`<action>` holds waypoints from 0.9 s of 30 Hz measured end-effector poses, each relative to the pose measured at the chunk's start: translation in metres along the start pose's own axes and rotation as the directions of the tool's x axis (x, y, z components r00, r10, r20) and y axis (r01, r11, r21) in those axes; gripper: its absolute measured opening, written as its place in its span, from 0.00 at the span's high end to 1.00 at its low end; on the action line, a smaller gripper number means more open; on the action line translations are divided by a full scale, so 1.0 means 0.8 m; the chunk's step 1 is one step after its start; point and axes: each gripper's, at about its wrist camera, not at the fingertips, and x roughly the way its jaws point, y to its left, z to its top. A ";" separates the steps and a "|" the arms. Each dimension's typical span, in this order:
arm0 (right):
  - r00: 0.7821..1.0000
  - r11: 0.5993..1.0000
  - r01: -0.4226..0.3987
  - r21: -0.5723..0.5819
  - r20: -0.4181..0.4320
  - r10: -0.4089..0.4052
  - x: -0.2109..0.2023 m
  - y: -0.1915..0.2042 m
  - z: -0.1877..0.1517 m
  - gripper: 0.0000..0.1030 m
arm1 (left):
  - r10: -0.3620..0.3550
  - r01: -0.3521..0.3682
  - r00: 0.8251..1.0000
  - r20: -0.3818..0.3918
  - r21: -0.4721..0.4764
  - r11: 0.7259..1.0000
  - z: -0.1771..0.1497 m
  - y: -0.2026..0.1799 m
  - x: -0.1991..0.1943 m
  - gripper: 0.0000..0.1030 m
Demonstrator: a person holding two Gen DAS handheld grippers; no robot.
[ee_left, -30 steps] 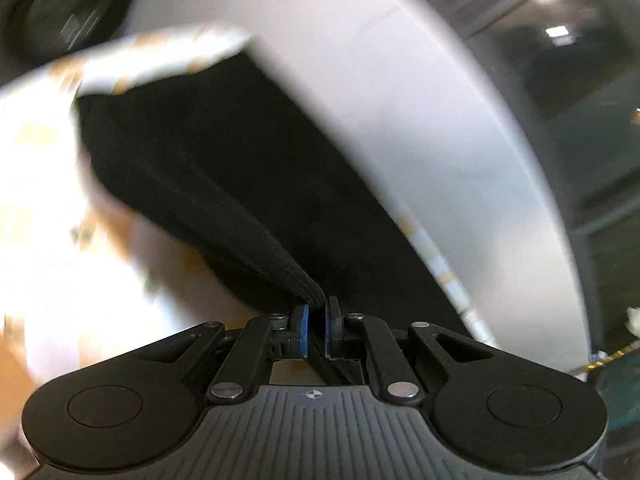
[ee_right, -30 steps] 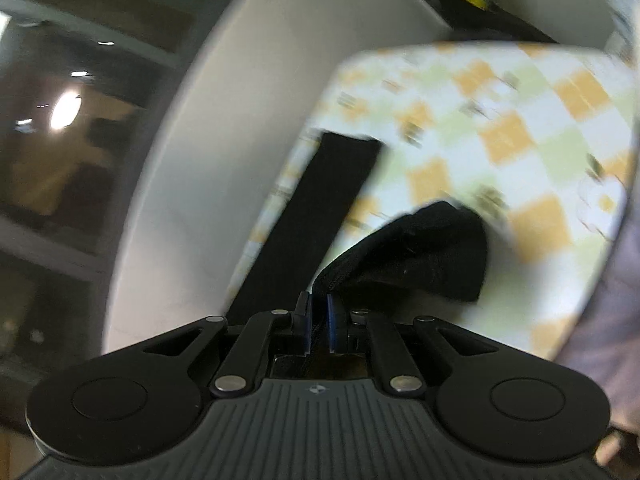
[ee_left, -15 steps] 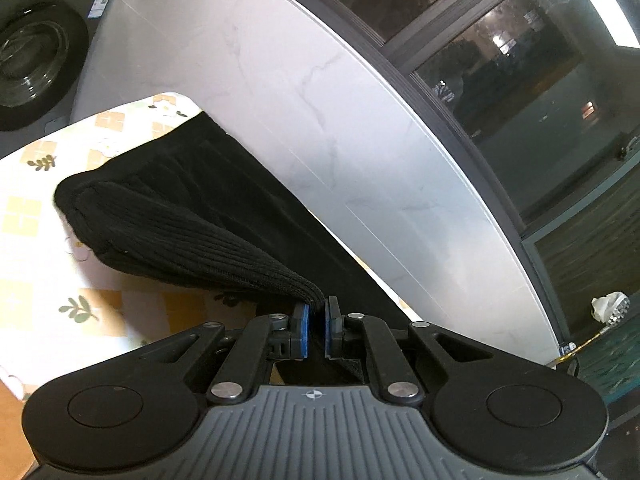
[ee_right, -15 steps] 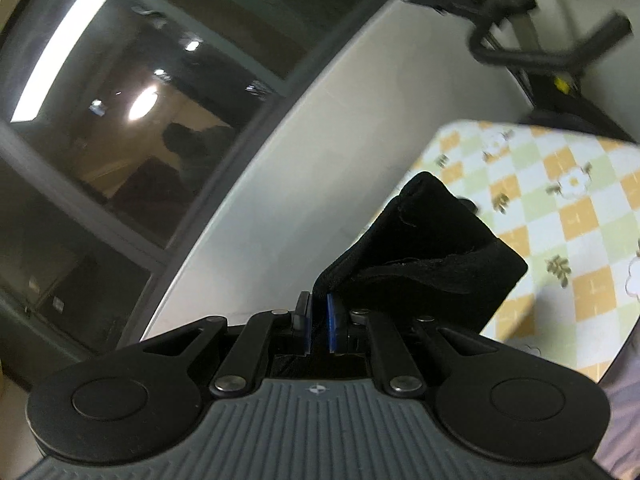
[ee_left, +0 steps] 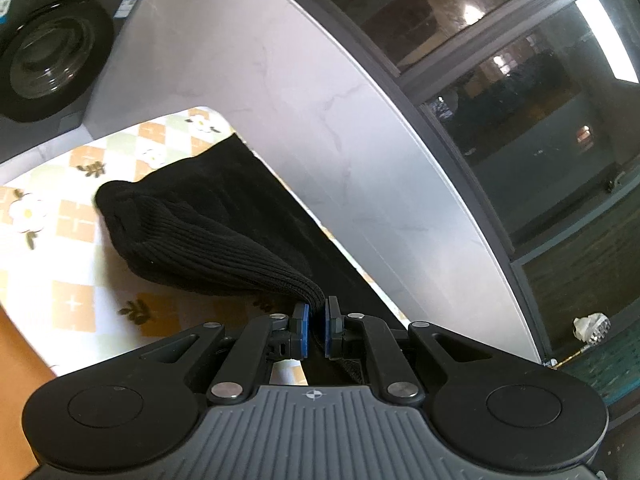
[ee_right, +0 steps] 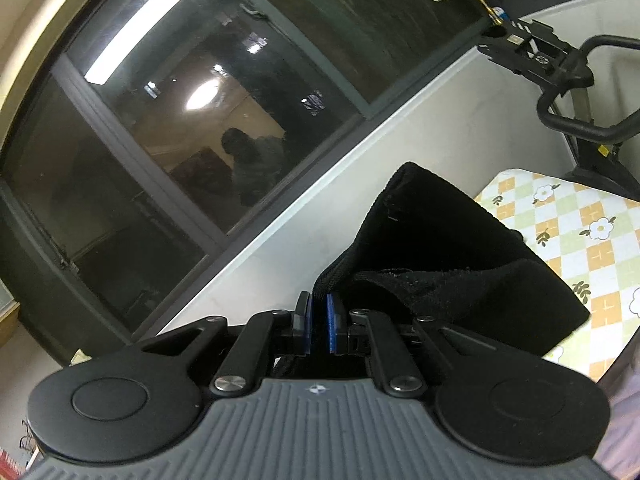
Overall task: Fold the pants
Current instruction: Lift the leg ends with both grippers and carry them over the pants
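Observation:
Black ribbed pants [ee_left: 208, 236] lie partly on a table with a checked flower-print cloth [ee_left: 72, 216]. My left gripper [ee_left: 317, 312] is shut on a ribbed edge of the pants, and the fabric rises from the table up to its blue pads. In the right wrist view the pants [ee_right: 436, 248] hang lifted in a raised fold over the cloth [ee_right: 576, 224]. My right gripper [ee_right: 319, 312] is shut on another black edge, a thin strip of fabric pinched between its pads. Where the two held edges join is hidden.
A pale marble wall panel [ee_left: 320, 128] runs along the table's far side, with dark windows [ee_right: 180, 128] above. A washing machine [ee_left: 48, 52] stands beyond the table's end. A black exercise machine frame [ee_right: 576, 92] stands past the opposite end. Orange floor [ee_left: 16, 364] shows beside the table.
Both grippers have risen with the pants in them. The right one climbed and rolled most, so its view now holds window and wall, with the fabric pulled up in a taller fold.

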 end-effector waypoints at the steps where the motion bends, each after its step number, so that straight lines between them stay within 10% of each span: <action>1: 1.000 1.000 -0.005 -0.006 0.002 0.005 -0.003 0.005 -0.003 0.92 | 0.002 -0.002 1.000 -0.001 -0.007 1.000 0.001 0.002 -0.001 0.92; 18: 0.997 0.994 0.060 0.088 0.040 -0.063 0.065 -0.060 -0.008 0.92 | 0.009 -0.009 1.000 0.009 0.001 1.000 0.039 -0.070 0.122 0.92; 27: 0.999 0.994 0.036 0.101 0.015 -0.037 0.218 -0.120 0.042 0.92 | 0.106 -0.112 0.991 0.085 0.058 0.992 0.065 -0.159 0.251 0.92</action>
